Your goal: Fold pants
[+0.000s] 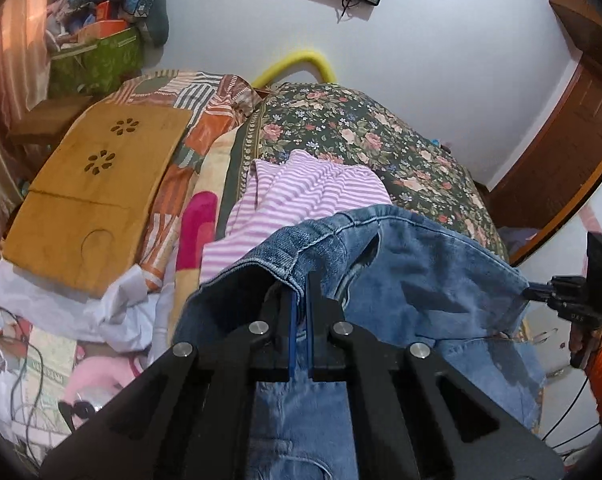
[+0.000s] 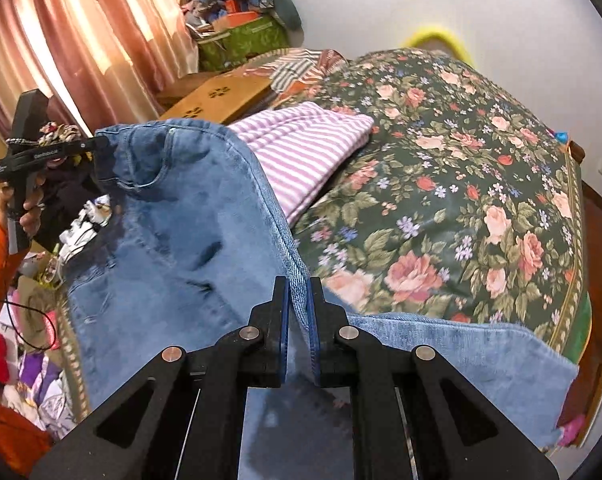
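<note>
Blue denim jeans (image 2: 173,216) hang lifted above the near edge of a bed with a floral bedspread (image 2: 461,168). The left gripper (image 1: 299,288) pinches the waistband; the right gripper (image 2: 299,292) pinches a side seam. Both claws are clamped narrow on cloth. A striped pink garment (image 2: 301,140) lies just beyond. The denim looks heavy, soft and droopy, so thick seams probably offer the firmest hold.

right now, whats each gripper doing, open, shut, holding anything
Left gripper: shut on the jeans, pinching the waistband edge.
Right gripper: shut on the jeans, pinching a folded denim edge.
</note>
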Demonstrator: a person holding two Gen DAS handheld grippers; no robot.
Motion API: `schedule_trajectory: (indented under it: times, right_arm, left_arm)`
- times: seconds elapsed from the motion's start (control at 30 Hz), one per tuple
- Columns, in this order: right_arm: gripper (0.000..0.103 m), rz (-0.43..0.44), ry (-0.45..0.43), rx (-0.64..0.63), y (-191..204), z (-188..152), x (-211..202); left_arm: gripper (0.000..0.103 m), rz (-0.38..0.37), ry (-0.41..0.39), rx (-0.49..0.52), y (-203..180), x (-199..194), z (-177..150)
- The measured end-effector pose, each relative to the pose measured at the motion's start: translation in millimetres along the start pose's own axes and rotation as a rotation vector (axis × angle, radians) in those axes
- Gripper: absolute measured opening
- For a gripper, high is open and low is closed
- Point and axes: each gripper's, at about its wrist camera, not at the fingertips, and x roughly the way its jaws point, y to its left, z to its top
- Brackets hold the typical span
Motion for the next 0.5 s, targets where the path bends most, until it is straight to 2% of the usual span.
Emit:
schedule_trajectory:
  times: [0.27,0.5]
  right_arm:
    - [0.008,0.009,-0.017,-0.013,23,-28,-19]
    - [0.008,0.030,-0.034,-0.004,42,-57,-31]
  left_arm:
    - [0.002,0.003,-0.041,0.003,-5,-31,-22]
    - [0.002,0.027,-0.051,-0.019,4,-60,-58]
